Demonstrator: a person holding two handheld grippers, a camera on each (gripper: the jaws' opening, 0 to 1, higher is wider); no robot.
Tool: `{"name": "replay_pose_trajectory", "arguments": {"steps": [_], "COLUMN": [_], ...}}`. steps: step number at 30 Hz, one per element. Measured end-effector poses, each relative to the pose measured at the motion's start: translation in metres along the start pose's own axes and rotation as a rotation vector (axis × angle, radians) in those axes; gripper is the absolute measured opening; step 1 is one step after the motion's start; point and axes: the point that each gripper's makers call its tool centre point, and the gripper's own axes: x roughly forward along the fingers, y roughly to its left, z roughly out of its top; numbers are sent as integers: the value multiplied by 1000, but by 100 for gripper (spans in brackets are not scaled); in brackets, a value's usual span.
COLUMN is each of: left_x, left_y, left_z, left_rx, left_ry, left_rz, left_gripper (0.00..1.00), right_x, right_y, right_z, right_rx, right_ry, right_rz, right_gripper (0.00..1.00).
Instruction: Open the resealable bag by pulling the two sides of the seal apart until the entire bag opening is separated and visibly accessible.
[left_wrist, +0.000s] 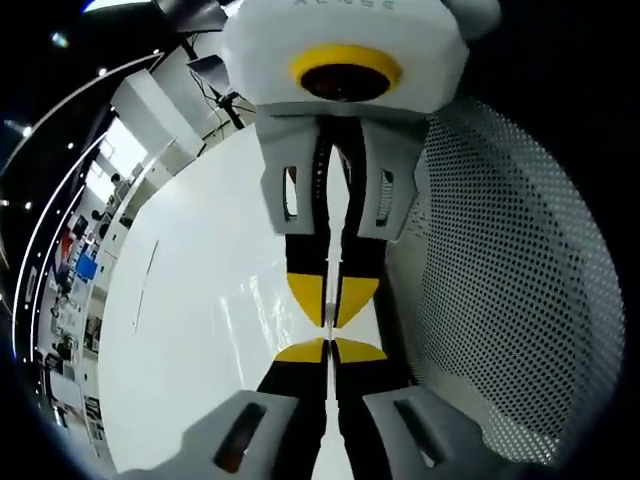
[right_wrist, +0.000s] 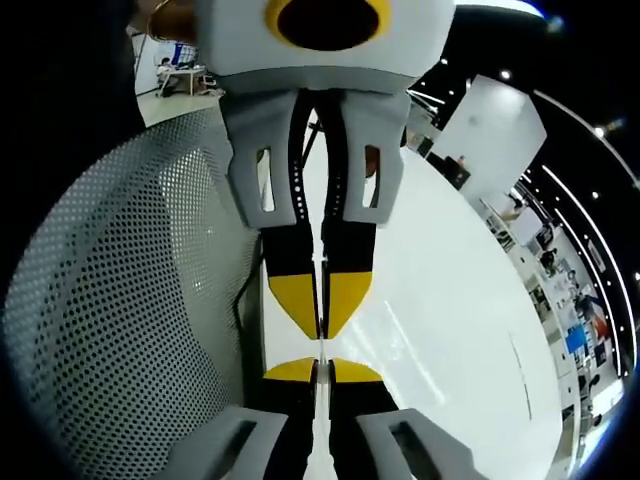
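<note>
The clear resealable bag (left_wrist: 252, 305) shows as faint glints of thin film over the white table, reaching into the spot where the two grippers meet tip to tip. My left gripper (left_wrist: 328, 350) rises from the bottom with its yellow pads pressed together on the bag's edge. Facing it from above, my right gripper (left_wrist: 328, 312) is also shut on that edge. In the right gripper view the right gripper (right_wrist: 322, 368) and the left gripper (right_wrist: 322, 325) meet the same way, with the bag (right_wrist: 415, 368) a faint sheen beside them. The seal itself is hidden between the jaws.
The white table (left_wrist: 180, 330) (right_wrist: 480, 300) lies under the grippers. A white perforated panel (left_wrist: 510, 280) (right_wrist: 120, 320) stands close on one side. Shelves and desks fill the far room (left_wrist: 80, 270), and people sit there (right_wrist: 462, 165).
</note>
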Motion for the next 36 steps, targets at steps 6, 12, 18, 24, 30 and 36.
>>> {"name": "replay_pose_trajectory", "arguments": {"steps": [6, 12, 18, 24, 30, 36], "left_x": [4, 3, 5, 3, 0, -2], "left_y": [-2, 2, -4, -5, -2, 2], "left_z": [-1, -4, -5, -9, -8, -8], "left_rx": [26, 17, 17, -6, -20, -41], "left_ry": [22, 33, 65, 62, 59, 41], "left_rz": [-7, 30, 8, -2, -1, 2], "left_gripper": [0, 0, 0, 0, 0, 0], "right_x": [0, -1, 4, 3, -2, -4], "right_y": [1, -2, 1, 3, -2, -6], "right_z": [4, 6, 3, -2, -14, -18], "right_rx": [-21, -27, -20, -12, 2, 14], "right_ry": [0, -7, -1, 15, 32, 36], "right_rz": [4, -1, 19, 23, 12, 3], "right_gripper": [0, 0, 0, 0, 0, 0]}}
